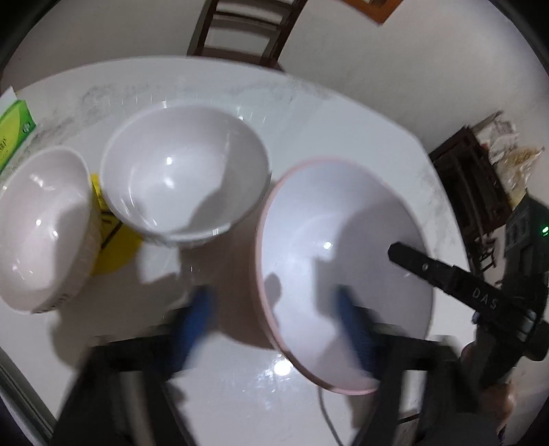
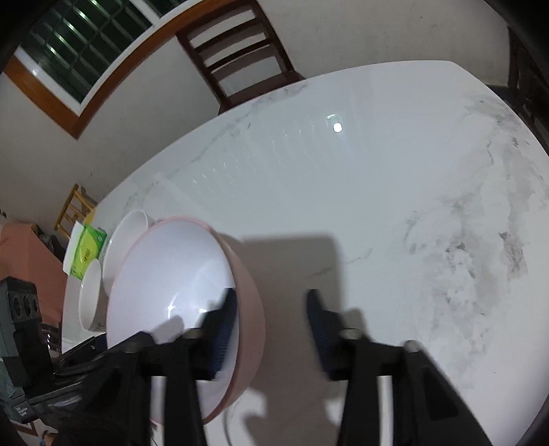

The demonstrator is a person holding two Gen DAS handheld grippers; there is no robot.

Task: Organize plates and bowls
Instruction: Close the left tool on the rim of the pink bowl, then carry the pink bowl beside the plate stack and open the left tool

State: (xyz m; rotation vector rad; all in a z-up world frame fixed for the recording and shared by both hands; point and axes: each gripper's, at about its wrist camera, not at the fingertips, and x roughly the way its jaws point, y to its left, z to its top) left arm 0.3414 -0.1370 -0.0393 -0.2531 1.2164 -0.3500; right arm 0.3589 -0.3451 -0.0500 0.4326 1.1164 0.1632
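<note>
Left wrist view, blurred. My left gripper (image 1: 274, 308) has its blue fingers spread wide at the bottom of the frame. The right-hand finger lies over the inside of the pink bowl (image 1: 343, 260), the left-hand one over bare table, so the bowl's near rim sits between them; nothing is clamped, and I cannot tell whether either finger touches the bowl.

The pink bowl sits right of centre in this view, white inside, pink outside. Just to its upper left is a white bowl (image 1: 185, 171), their rims close; touching or not, I cannot tell. A second white bowl (image 1: 41, 226) is at the left edge. A yellow sheet (image 1: 113, 240) shows between the two white bowls. A green box (image 1: 15, 120) is at the far left edge. All rest on the white marble table (image 1: 308, 113). A dark chair (image 1: 240, 31) stands past the top edge.

Right wrist view. My right gripper (image 2: 274, 329) is also wide open, low in the frame. Its left-hand finger is inside the pink bowl (image 2: 171, 281), against or very near the wall; the other finger is outside over the table (image 2: 377, 188). The wall stands in the gap, ungripped.
</note>
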